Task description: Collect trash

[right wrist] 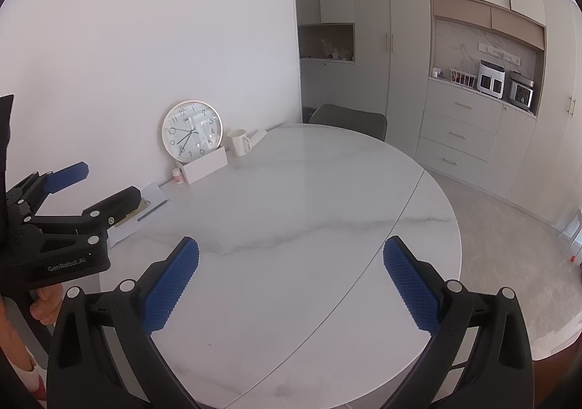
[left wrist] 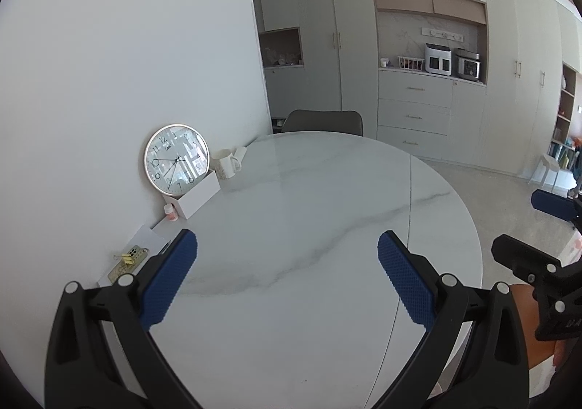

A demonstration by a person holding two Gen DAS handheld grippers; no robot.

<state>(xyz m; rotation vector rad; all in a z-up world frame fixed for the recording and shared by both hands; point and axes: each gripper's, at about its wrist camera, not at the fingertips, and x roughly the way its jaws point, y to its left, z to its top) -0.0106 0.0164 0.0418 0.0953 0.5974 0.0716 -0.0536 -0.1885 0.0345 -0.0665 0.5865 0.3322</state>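
Note:
My left gripper (left wrist: 287, 278) is open above the white marble table (left wrist: 291, 212), with nothing between its blue pads. My right gripper (right wrist: 291, 285) is also open and empty, hovering over the same table (right wrist: 291, 198) to the right of the left one. Each shows in the other's view: the left gripper (right wrist: 98, 187) at the left edge, the right gripper (left wrist: 527, 227) at the right edge. By the wall lie a white paper sheet (left wrist: 145, 236), a greenish card with yellow clips (left wrist: 129, 260) and a small pink bottle (left wrist: 170, 212).
A round clock (left wrist: 177, 163) leans on the wall behind a white box (left wrist: 196, 196), with white mugs (left wrist: 227, 163) beside it. A grey chair (left wrist: 323, 121) stands at the table's far side. Cabinets and counter appliances (left wrist: 451, 61) fill the back wall.

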